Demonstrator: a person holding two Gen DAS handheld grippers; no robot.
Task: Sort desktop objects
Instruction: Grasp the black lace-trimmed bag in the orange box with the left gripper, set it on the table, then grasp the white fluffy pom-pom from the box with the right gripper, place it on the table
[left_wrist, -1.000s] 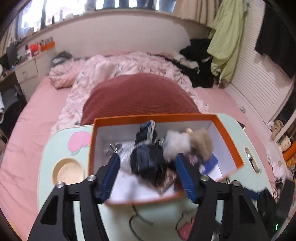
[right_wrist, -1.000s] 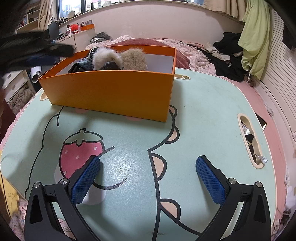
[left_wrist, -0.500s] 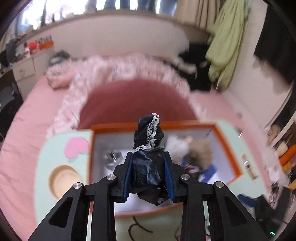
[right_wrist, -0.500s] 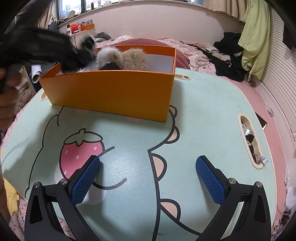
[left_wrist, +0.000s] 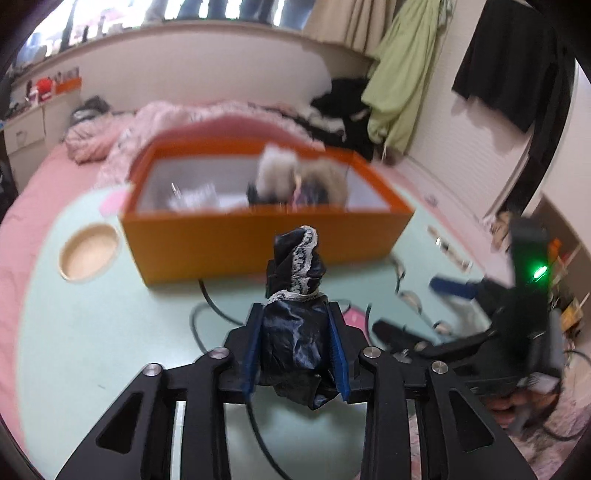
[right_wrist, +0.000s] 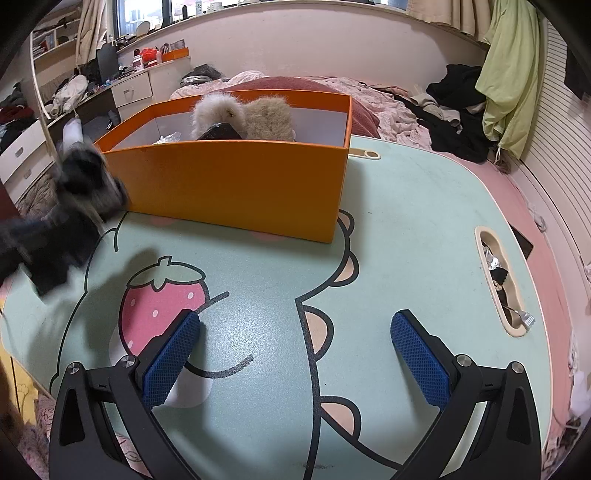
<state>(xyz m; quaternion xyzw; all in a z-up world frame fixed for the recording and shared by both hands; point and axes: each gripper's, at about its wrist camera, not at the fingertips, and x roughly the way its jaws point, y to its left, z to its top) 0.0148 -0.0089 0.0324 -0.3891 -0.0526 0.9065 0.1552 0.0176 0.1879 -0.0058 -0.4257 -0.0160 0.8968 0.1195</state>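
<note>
Now the left hand-held gripper (left_wrist: 295, 350), clenched on the black lace-trimmed cloth (left_wrist: 295, 317), has lifted it out of the orange box (left_wrist: 258, 240) over the desk (left_wrist: 110, 332); right hand-held gripper (right_wrist: 295, 354) stays released, empty.

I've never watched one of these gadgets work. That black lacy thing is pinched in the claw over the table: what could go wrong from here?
Two things, I'd guess. The black lace-trimmed cloth is soft and slippery-looking, and part of it hangs below the left gripper, so it may slide out or snag on the way. Also, the right gripper sits open just above the table, close beside the left one's path; the left wrist view is blurred, which suggests fast motion, so the two could bump.
</note>
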